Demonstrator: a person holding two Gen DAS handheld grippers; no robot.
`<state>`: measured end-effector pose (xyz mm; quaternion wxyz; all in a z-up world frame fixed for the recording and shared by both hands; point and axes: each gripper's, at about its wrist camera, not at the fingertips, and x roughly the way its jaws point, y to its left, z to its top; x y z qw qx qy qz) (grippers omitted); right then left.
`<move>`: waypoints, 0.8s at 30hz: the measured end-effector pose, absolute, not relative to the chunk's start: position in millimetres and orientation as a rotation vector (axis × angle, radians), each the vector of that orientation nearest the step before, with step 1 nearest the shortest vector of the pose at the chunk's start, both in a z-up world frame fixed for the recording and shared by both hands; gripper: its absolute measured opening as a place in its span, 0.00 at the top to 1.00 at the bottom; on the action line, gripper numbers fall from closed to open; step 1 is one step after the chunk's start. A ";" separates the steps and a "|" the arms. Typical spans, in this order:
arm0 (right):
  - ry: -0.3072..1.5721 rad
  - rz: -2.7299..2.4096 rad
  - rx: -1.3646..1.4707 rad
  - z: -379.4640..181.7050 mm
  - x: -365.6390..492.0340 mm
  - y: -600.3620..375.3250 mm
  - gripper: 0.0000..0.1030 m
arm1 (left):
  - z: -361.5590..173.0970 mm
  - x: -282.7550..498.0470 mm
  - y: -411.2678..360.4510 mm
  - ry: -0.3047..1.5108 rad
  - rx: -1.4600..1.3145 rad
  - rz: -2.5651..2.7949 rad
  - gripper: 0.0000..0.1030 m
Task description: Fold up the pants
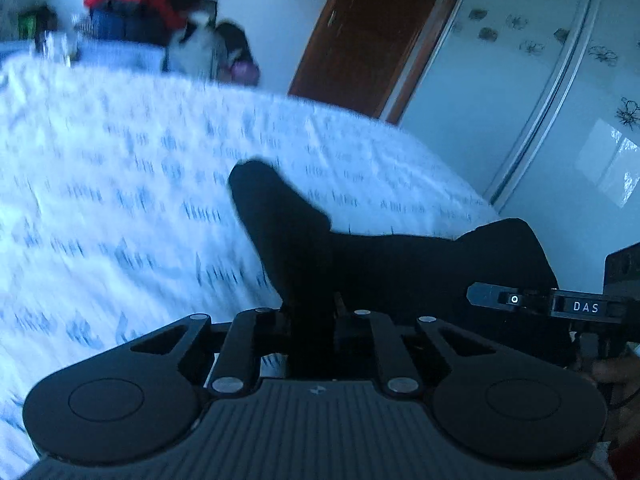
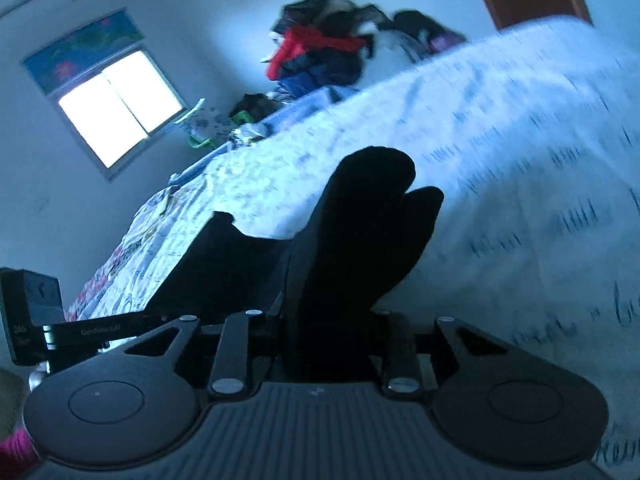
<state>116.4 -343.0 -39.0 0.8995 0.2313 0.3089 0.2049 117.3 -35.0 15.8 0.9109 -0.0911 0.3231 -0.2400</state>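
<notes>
The black pants (image 1: 400,268) hang stretched between my two grippers, lifted above the bed. My left gripper (image 1: 310,312) is shut on one end of the pants, with a flap of black cloth standing up past its fingers. My right gripper (image 2: 328,320) is shut on the other end of the pants (image 2: 360,232), where bunched folds rise in front of the camera. The fingertips of both grippers are hidden by the cloth. The right gripper's body shows at the right edge of the left wrist view (image 1: 560,304), and the left one at the left edge of the right wrist view (image 2: 32,312).
The bed (image 1: 120,200) has a white cover with a blue print and fills the space below the pants. A pile of clothes (image 2: 320,56) with a red garment lies at its far end. A wooden door (image 1: 372,32), a white wardrobe (image 1: 540,80) and a window (image 2: 120,108) stand around.
</notes>
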 end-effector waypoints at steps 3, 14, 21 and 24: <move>0.611 0.467 0.442 -23.7 132.9 -326.9 0.73 | 32.5 127.5 -24.6 0.609 -0.139 -0.444 0.81; 0.607 0.478 0.361 -28.8 247.4 -257.3 0.73 | 29.3 215.7 25.2 0.628 -0.087 -0.261 0.79; 0.743 0.404 0.397 -67.2 282.1 -256.8 0.57 | -3.4 232.1 30.7 0.690 -0.051 -0.215 0.71; 0.748 0.402 0.474 -68.3 274.6 -273.4 0.54 | -3.6 229.3 36.1 0.700 -0.060 -0.185 0.54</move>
